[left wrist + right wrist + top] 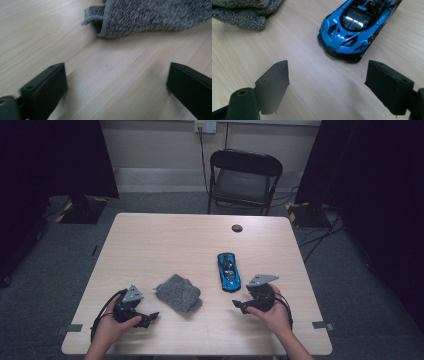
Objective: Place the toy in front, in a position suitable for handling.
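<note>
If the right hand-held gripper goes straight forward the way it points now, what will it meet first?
Most likely the blue toy car: its nose lies just ahead of the open right hand-held gripper, slightly toward the right jaw, with bare table between. The grey cloth sits off to the side.

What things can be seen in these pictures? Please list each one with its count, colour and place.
toy car: one, blue and black, on the table right of the middle, apart from the cloth
cloth: one, grey, crumpled, on the table between the two claws
table: one, light wood top, centre of the high view
round hole cover: one, dark, near the table's far edge
folding chair: one, black, behind the table
wall socket: one, pale, on the back wall with a cable hanging down
left claw: one, black, open, near the table's front edge, left of the cloth
right claw: one, black, open, just in front of the toy car
hands: two, one behind each claw
</note>
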{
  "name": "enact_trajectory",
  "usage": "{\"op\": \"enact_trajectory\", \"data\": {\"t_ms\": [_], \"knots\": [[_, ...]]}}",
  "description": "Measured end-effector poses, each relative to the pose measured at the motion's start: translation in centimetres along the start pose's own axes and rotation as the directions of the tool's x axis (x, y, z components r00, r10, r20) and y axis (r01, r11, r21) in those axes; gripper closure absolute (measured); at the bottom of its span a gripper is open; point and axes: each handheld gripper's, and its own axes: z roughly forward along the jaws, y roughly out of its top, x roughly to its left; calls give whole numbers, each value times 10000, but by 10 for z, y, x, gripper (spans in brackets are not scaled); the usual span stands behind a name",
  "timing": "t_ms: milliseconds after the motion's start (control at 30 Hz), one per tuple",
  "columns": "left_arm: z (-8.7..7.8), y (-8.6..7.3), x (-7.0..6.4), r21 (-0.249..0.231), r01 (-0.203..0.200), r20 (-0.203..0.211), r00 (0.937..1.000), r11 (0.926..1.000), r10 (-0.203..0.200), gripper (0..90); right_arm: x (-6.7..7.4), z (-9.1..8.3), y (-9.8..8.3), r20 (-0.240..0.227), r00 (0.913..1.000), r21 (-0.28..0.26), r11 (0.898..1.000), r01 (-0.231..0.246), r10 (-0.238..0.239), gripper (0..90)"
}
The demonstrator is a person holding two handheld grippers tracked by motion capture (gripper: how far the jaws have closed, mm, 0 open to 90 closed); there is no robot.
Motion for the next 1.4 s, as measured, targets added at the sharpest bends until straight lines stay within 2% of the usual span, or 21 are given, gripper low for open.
{"op": "enact_trajectory", "data": {"t_ms": [33,100,267,433,600,800,833,933,1100,1133,1200,1233,1400], "knots": [[1,2,-2,-8,-52,8,10000,10000,52,147,-2,0,2,-34,10000,-92,9999,-81,81,181],[2,3,-3,-21,-124,85,9999,9999,125,143,-4,1,4,43,10000,-82,9999,-79,79,176],[3,3,-3,-29,-145,103,9998,9999,145,137,-10,4,11,275,9985,-275,9985,-466,474,166],[5,3,-3,-85,-209,145,9997,9997,210,106,-16,13,18,282,9940,-340,9939,-1046,1056,163],[4,1,-3,-196,-240,178,9995,9995,244,103,-20,22,25,546,9879,-385,9889,-1433,1453,157],[4,1,-3,-194,-259,194,9995,9995,263,101,-19,31,38,799,9850,-440,9878,-1495,1527,142],[4,1,-3,-195,-258,196,9995,9995,261,101,-18,36,44,829,9822,-426,9852,-1658,1689,144],[4,1,-3,-194,-259,198,9995,9995,263,101,-16,41,50,986,9795,-485,9840,-1716,1757,144],[4,1,-3,-198,-259,201,9995,9995,263,100,-17,48,53,1122,9744,-472,9805,-1908,1950,142],[4,1,-3,-195,-264,207,9994,9995,268,100,-18,52,54,1199,9681,-468,9753,-2157,2199,142],[4,1,-3,-188,-291,210,9993,9994,295,98,-18,53,54,1264,9671,-476,9751,-2165,2208,142],[4,1,-2,-186,-303,220,9993,9994,307,98,-18,56,55,1394,9637,-443,9737,-2236,2276,143],[4,1,-2,-185,-308,231,9992,9994,312,98,-17,61,54,1521,9607,-416,9727,-2285,2322,144]]}}
